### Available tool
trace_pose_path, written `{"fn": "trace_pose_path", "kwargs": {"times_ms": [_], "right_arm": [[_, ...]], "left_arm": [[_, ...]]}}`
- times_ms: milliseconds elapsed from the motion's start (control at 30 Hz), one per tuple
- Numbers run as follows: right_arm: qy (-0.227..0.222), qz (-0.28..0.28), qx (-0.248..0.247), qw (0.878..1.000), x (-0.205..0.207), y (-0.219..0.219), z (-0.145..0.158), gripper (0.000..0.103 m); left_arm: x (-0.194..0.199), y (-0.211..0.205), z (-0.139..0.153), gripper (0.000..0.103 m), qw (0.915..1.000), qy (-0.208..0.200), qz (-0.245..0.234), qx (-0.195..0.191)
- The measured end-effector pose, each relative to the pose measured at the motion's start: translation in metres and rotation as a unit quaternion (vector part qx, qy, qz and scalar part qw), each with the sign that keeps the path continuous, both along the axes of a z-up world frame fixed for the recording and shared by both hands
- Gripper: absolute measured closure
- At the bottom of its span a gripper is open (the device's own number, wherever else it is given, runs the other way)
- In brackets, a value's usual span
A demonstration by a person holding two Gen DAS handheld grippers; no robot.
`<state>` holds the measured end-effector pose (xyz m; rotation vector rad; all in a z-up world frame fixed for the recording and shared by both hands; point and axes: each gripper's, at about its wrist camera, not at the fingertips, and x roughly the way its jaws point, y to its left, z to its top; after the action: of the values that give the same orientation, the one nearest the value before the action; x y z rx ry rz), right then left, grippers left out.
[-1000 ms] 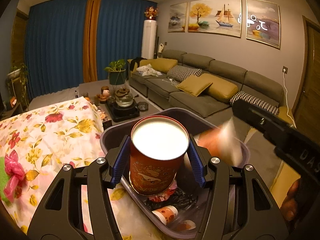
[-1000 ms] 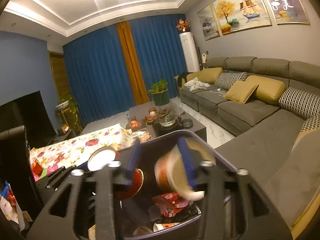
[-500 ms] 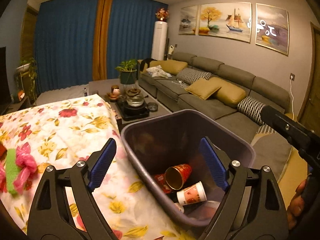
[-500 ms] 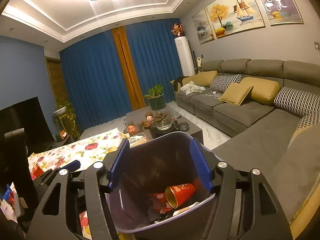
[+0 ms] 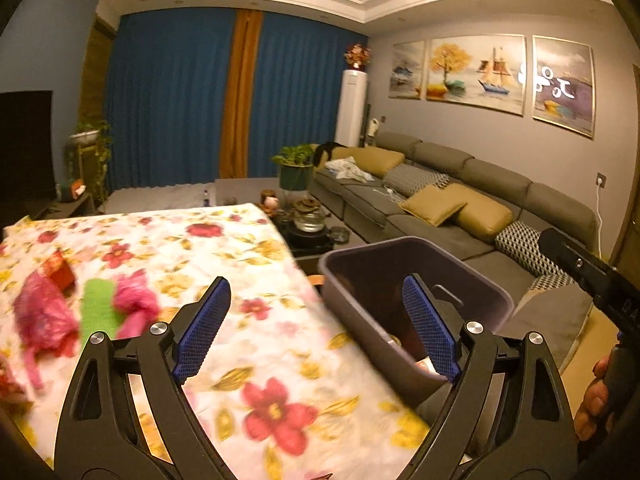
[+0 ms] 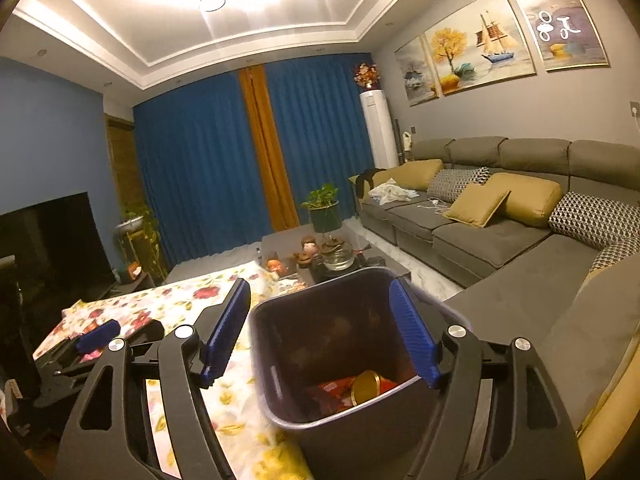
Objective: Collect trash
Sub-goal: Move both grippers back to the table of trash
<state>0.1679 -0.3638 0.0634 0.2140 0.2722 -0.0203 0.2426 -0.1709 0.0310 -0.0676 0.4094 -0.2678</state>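
Both tools are empty right now. The left tool (image 5: 316, 320) stands wide apart with nothing between its blue pads, hanging over the flowered cloth on the bench (image 5: 224, 248). The right tool (image 6: 320, 328) is over the bin (image 6: 280, 360), its jaws opening, and nothing is pinched between them; the bin's mouth merely shows through the gap.

The bin sits off the bench's edge, between the bench and the grey sofa (image 6: 500, 240). Inside it, low down, lie a red cup with a gold inside (image 6: 366, 386) and some red wrappers (image 6: 332, 390).

What is left to gather lies on the bench, well away from the bin on the far side of the left tool: a crumpled pink plastic bag (image 5: 44, 320), a green and pink bundle (image 5: 116, 304) just beside it, and a small red packet (image 5: 60, 272) a little further from the bin. All three are blurred, so finer detail is beyond me.

My guess is that the bag and bundle are light and limp. They would crush under the pads instead of resisting, and thin film may slip, so a bite across the bunched middle looks safer than an edge. The red packet looks flat; taking it by a raised edge seems the surer hold, with care not to snag the cloth
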Motion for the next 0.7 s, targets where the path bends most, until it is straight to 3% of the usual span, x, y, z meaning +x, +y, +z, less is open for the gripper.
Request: {"fn": "trace_pose_path", "kwargs": {"times_ms": [300,533,700], "right_arm": [[0.005,0.056,-0.01,0.998,-0.013,0.059,0.001,0.032],[0.014,0.106,-0.019,0.994,-0.02,0.117,-0.003,0.032],[0.029,0.142,-0.015,0.989,-0.016,0.16,-0.01,0.032]], "left_arm": [[-0.043,0.083,0.002,0.017,0.9968,-0.004,0.08,-0.004],[-0.077,0.174,-0.006,0.017,0.9857,-0.002,0.168,0.016],[-0.1,0.228,-0.013,0.017,0.9792,0.003,0.202,0.02]]}}
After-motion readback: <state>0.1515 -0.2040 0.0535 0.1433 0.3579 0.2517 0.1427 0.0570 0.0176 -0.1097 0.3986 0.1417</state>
